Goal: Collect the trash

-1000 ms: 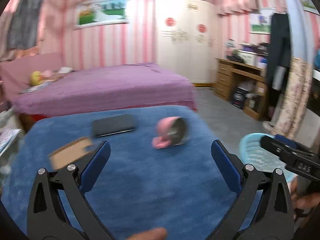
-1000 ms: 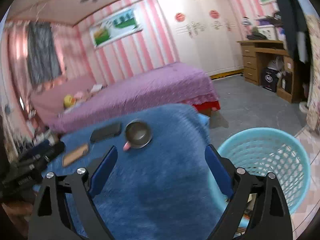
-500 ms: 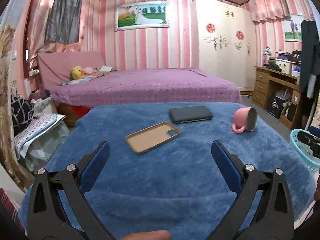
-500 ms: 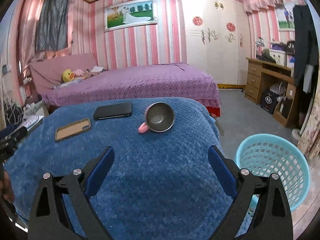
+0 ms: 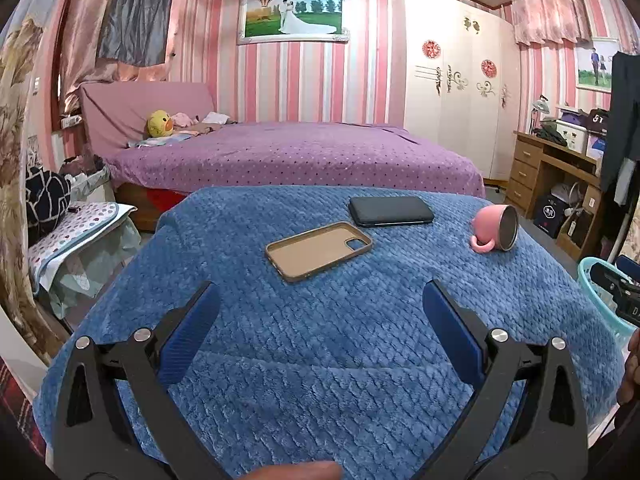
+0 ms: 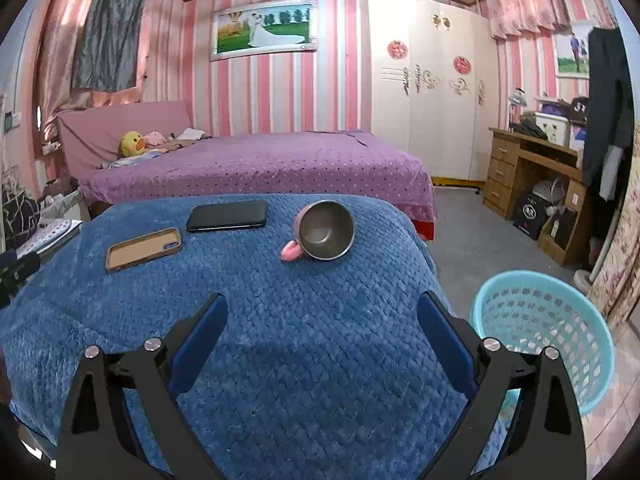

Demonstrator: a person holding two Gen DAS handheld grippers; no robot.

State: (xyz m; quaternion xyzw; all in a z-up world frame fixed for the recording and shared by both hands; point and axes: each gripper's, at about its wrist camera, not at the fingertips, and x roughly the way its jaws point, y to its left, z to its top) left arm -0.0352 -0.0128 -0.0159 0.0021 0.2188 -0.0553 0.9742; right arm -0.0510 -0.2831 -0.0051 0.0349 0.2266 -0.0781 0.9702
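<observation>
Lying on quilted blue blanket [image 6: 320, 340], flat phone [image 6: 227, 215], tan case [image 6: 143, 249], tipped pink mug [image 6: 322, 232], mesh basket [image 6: 540, 332] lower right, left gripper [image 5: 320, 312] and right gripper [image 6: 322, 316] both spread, clasping nothing.

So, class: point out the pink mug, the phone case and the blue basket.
pink mug [image 6: 326, 232], right wrist view, inner wall.
phone case [image 5: 318, 250], left wrist view, inside face.
blue basket [image 6: 560, 320], right wrist view, inner mesh wall.

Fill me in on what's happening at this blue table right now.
A person holds two grippers over the blue blanket-covered table. The left gripper and right gripper are both open and empty. On the table lie a tan phone case, a black phone and a tipped pink mug. The light blue basket stands on the floor beside the table. Nothing has been picked up yet.
</observation>
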